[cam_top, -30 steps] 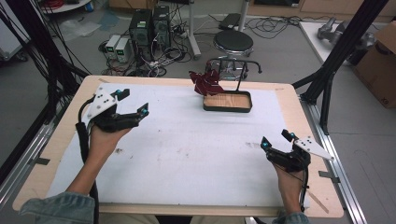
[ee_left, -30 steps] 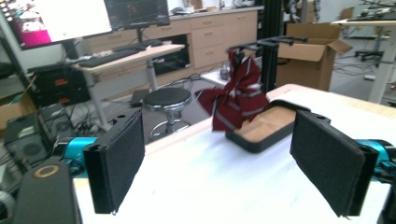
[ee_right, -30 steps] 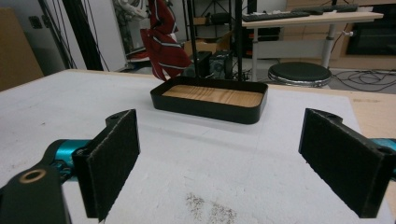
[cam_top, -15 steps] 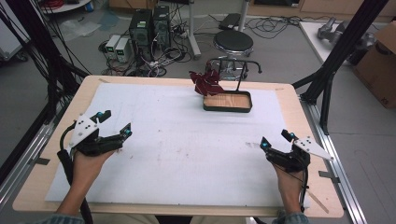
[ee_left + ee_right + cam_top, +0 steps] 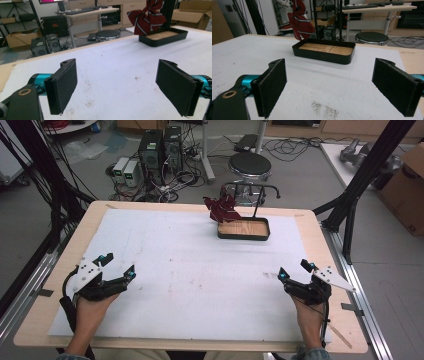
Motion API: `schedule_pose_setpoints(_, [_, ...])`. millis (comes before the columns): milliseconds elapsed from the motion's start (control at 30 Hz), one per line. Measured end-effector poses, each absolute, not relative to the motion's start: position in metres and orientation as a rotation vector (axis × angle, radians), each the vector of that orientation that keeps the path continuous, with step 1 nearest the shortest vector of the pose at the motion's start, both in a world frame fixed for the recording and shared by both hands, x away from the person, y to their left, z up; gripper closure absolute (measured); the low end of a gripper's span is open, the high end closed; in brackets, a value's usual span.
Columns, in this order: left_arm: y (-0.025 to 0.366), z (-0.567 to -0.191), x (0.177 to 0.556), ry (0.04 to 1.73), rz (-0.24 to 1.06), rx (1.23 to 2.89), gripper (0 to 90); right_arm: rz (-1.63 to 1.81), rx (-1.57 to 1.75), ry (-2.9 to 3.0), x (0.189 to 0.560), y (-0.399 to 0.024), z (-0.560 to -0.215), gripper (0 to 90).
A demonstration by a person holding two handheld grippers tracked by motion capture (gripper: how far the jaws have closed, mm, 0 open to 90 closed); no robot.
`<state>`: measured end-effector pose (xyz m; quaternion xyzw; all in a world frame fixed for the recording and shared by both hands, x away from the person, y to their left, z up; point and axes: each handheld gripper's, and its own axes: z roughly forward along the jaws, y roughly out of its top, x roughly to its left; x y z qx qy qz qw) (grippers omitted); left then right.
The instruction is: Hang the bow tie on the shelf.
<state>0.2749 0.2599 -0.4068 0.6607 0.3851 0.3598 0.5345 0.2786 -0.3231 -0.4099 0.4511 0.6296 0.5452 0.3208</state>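
Tray (image 5: 243,236) far from both grippers.

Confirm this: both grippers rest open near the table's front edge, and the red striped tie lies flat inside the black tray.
Not quite. The red striped tie hangs on the stand beside the black tray, whose wooden floor is bare, as the right gripper view shows. The left gripper and the right gripper are open.

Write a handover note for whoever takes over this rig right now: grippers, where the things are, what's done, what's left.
Left gripper: open, holding nothing, low over the white mat near the left front.
Right gripper: open, holding nothing, near the right front.
Black tray: at the far side of the mat, wooden floor bare.
Dark red striped cloth: hangs at the tray's far left corner, beside the stand.
Done: nothing is gripped. Left: probably reach for the cloth or tray.
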Motion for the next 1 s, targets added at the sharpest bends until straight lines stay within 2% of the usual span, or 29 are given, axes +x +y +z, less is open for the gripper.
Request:
schedule_pose_setpoints(333, [0.264,-0.424,0.274,0.966,0.843,1.571,18.0,1.429,1.189,1.664,0.279,-0.322,-0.413,11.4])
schedule_pose_setpoints(1000, [0.266,-0.426,0.273,0.967,0.847,1.575,18.0,1.423,1.184,1.678,0.278,-0.319,-0.416,11.4])
